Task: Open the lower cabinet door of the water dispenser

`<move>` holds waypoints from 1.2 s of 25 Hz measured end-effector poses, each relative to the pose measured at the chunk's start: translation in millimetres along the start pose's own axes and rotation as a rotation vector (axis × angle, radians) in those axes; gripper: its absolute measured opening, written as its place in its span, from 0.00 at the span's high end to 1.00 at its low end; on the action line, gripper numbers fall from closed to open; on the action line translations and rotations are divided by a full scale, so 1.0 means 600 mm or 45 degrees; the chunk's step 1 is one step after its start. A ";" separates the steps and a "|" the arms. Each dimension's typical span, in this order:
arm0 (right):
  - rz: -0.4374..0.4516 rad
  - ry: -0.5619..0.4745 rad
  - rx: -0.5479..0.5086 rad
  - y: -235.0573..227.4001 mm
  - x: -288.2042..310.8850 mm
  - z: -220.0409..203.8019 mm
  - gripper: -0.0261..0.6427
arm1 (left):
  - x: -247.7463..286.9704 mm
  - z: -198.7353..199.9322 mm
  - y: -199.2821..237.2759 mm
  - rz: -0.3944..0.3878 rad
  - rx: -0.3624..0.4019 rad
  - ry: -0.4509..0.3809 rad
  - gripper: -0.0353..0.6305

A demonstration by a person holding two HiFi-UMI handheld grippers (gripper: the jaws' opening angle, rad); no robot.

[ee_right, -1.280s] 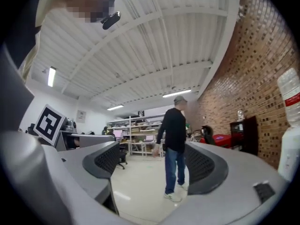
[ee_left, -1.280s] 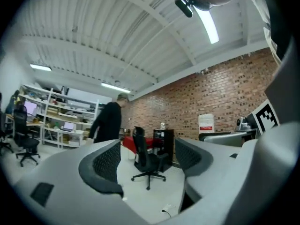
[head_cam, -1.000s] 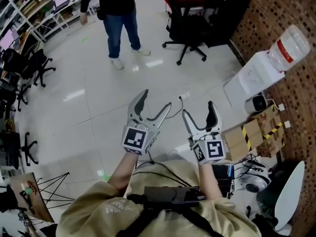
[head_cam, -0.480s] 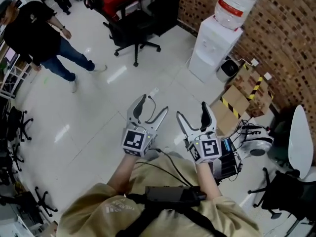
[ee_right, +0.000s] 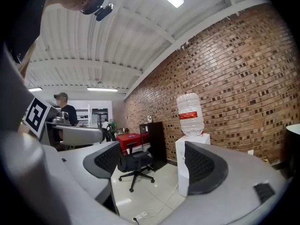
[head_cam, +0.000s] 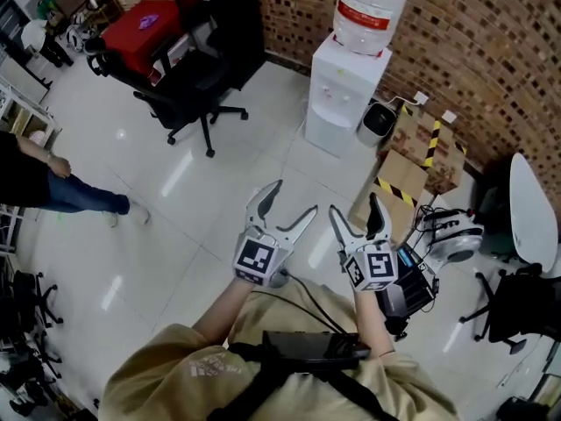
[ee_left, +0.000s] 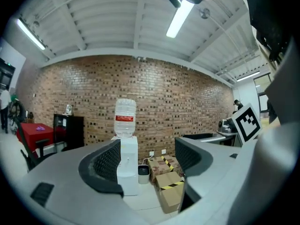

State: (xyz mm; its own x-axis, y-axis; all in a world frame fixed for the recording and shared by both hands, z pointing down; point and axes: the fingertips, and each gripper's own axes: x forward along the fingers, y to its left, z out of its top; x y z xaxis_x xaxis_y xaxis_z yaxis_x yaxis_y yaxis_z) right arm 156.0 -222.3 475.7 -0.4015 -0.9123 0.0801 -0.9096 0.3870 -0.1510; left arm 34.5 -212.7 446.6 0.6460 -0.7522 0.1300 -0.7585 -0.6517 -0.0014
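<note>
Jaws on both tools stand spread with nothing between them. The left gripper (head_cam: 295,198) and the right gripper (head_cam: 354,207) are held side by side in front of the wearer, pointing toward the water dispenser (head_cam: 337,95) but well apart from it.

What has changed in the last second is the facing. The wearer has swung round, so the dispenser, which sat at the right edge of the head view, is now straight ahead. The bystander (head_cam: 44,182) who stood in front has slid to the left edge. Neither gripper has closed in that time.

I'd call this only the line-up. The walk-in and the reach for the lower cabinet door (head_cam: 326,137) are yet to come. That door looks shut, and any handle is too small to make out.

Just right of the dispenser sit a dark waste bin (head_cam: 379,119) and cardboard boxes (head_cam: 422,139) striped with yellow-and-black tape. To its left is a black office chair (head_cam: 188,86). The brick wall (head_cam: 473,51) runs behind it.

As for markings, each gripper cube bears a black-and-white square marker. The water bottle (head_cam: 372,7) on top of the dispenser carries a red label band, its print too small to read.
</note>
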 end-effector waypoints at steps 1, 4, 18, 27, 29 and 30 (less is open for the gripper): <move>-0.023 0.009 -0.001 -0.005 0.021 -0.007 0.30 | 0.013 -0.002 0.019 -0.018 0.003 0.001 0.42; -0.084 0.021 -0.017 -0.029 0.077 -0.023 0.30 | 0.059 0.000 0.078 -0.043 0.007 -0.022 0.43; -0.163 0.358 0.046 -0.341 0.304 -0.256 0.30 | 0.336 -0.093 0.165 -0.072 -0.011 0.073 0.44; -0.029 0.480 -0.060 -0.530 0.480 -0.532 0.30 | 0.526 -0.276 0.195 0.034 -0.102 0.008 0.44; -0.036 0.489 -0.067 -0.576 0.516 -0.623 0.30 | 0.554 -0.354 0.205 0.024 -0.095 -0.003 0.44; -0.044 0.497 -0.060 -0.596 0.532 -0.668 0.30 | 0.564 -0.392 0.211 0.020 -0.104 -0.011 0.44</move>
State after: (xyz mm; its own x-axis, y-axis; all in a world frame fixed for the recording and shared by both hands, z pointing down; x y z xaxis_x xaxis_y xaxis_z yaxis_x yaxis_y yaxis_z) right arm 310.5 -598.6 950.4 -0.3728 -0.8091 0.4542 -0.9235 0.3711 -0.0970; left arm 136.7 -526.8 723.8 0.6344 -0.7634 0.1217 -0.7728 -0.6299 0.0774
